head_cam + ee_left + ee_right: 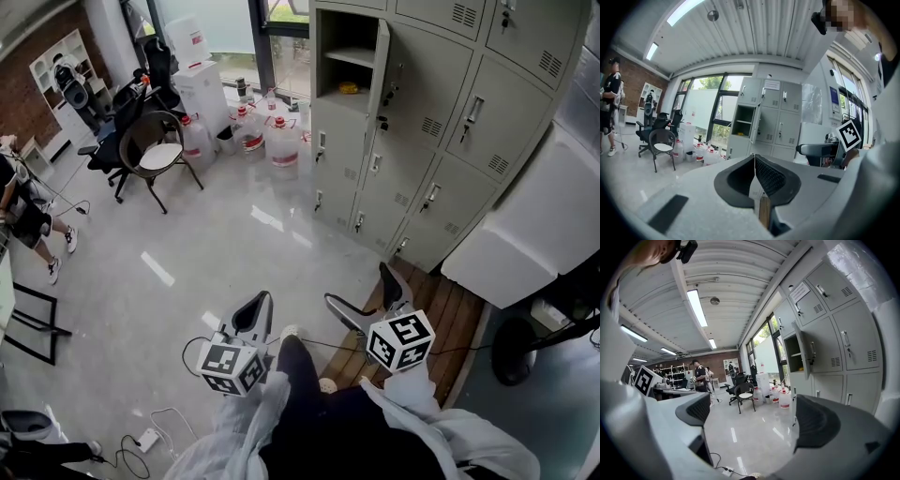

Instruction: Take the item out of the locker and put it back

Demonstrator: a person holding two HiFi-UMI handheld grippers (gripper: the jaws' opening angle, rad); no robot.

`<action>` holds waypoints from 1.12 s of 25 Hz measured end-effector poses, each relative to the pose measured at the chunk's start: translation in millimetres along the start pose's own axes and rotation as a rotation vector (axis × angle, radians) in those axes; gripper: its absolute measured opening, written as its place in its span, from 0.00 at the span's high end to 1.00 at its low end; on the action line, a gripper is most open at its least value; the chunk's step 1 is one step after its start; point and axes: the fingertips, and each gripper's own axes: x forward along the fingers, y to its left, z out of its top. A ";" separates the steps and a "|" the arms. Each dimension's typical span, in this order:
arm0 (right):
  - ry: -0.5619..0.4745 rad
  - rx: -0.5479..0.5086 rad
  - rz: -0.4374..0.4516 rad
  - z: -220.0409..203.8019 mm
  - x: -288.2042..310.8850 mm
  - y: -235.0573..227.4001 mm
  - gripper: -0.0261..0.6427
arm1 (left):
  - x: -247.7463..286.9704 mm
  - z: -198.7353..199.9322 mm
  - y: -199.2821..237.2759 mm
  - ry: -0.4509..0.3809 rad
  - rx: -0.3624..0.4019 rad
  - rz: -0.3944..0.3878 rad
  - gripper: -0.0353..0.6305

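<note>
The grey lockers (441, 141) stand across the room, and one upper compartment (345, 56) has its door (379, 66) swung open. A small yellow item (349, 88) lies on the lower shelf inside it; it also shows in the left gripper view as a yellow item (740, 133). My left gripper (254, 312) is low in front of me, shut with nothing between its jaws, as the left gripper (754, 158) view confirms. My right gripper (367, 296) stands open and empty; the right gripper (752, 414) view shows floor in the wide gap. Both are far from the locker.
Water jugs (281, 141) and white boxes (202, 89) stand left of the lockers by the window. A black chair (155, 155) sits on the floor and a person (23, 220) stands at far left. A power strip (145, 439) with cables lies near my feet. A wooden platform (441, 314) is under the lockers.
</note>
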 end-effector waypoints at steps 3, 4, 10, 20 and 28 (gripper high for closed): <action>-0.008 -0.005 -0.002 4.2 14.1 -3.4 0.11 | 9.9 4.2 11.7 -0.011 0.006 -0.004 0.94; -0.009 -0.008 -0.002 4.7 19.5 -4.6 0.11 | 13.9 4.3 17.2 -0.012 0.006 -0.004 0.94; -0.024 0.001 -0.030 11.7 70.7 -21.3 0.11 | 56.0 17.7 60.4 -0.024 0.026 -0.024 0.94; -0.085 0.019 -0.108 35.4 179.7 -68.9 0.11 | 153.1 49.2 144.8 -0.044 0.071 -0.085 0.94; -0.079 0.021 -0.145 10.6 251.7 -88.3 0.11 | 209.6 34.9 198.3 -0.040 0.095 -0.144 0.94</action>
